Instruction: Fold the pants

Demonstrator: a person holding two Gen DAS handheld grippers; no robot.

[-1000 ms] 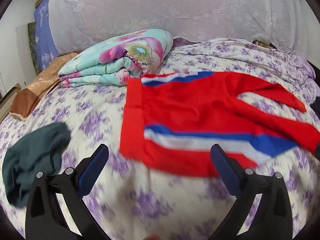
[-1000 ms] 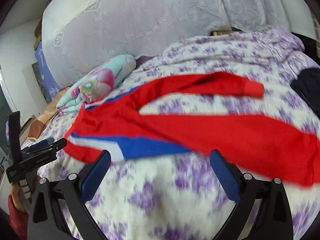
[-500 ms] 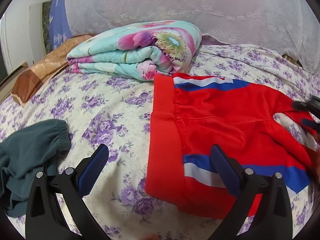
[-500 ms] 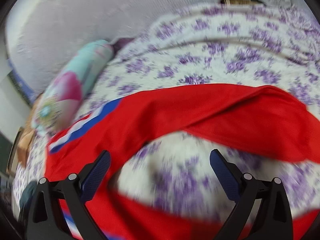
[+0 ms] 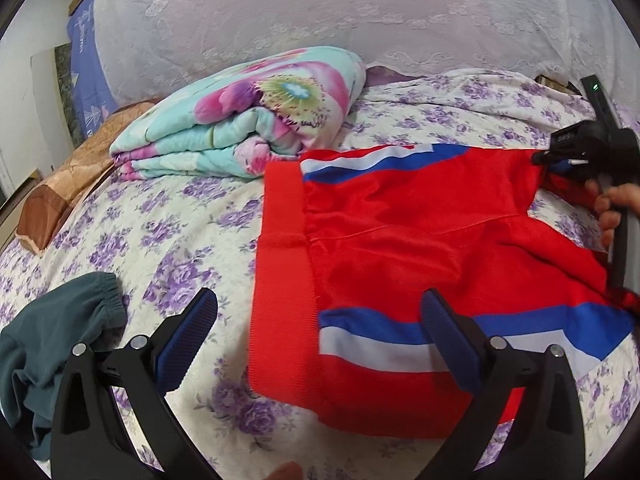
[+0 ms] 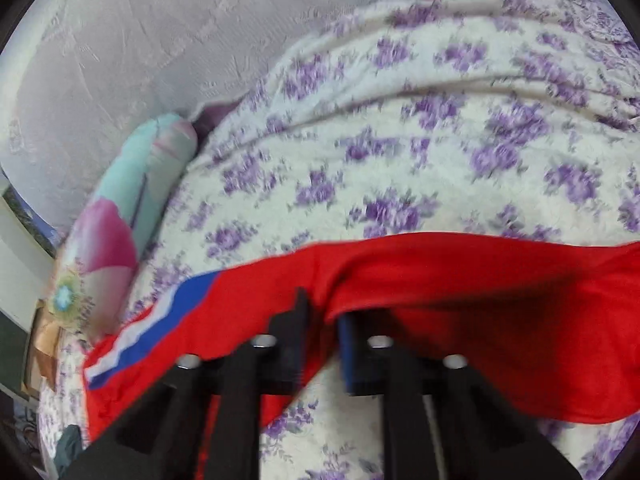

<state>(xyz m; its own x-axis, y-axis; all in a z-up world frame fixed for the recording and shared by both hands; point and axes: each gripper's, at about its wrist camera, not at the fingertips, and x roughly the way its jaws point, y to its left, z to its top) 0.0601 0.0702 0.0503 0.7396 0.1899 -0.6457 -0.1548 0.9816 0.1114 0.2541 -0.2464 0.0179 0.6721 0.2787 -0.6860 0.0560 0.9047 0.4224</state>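
Where the bedspread nears the left edge of the bed:
Teal garment [image 5: 52,344]: crumpled on the bedspread [image 5: 180,224], just left of the left gripper's near finger.
Brown cushion [image 5: 68,188]: at the left edge of the bed, further back, well apart from the teal garment.
Floral quilt [image 5: 248,128]: folded, lying toward the head of the bed, close to the far end of the waistband; whether touching, cannot tell.
Left gripper [image 5: 318,336]: released, jaws standing wide, blue pads bare, nothing between them; poised at the near side of the waistband, its right finger in front of the blue and white stripe.
Red pants [image 5: 400,248]: spread flat mid-bed, waistband toward the left, legs running to the right, a blue and white stripe along both the near and the far side.
Right gripper [image 5: 560,158]: seen from the left wrist at the far right, over the far leg of the pants, with the person's fingers around its handle.
Right gripper, own view [image 6: 322,320]: clenched on a fold of the pants [image 6: 440,280]; jaws have just been closing, red cloth pinched between them and bunched up over the tips.
Pants leg, right wrist view: stretches from the grip toward the right edge of the bed, purple-flowered bedspread [image 6: 400,152] beyond it.
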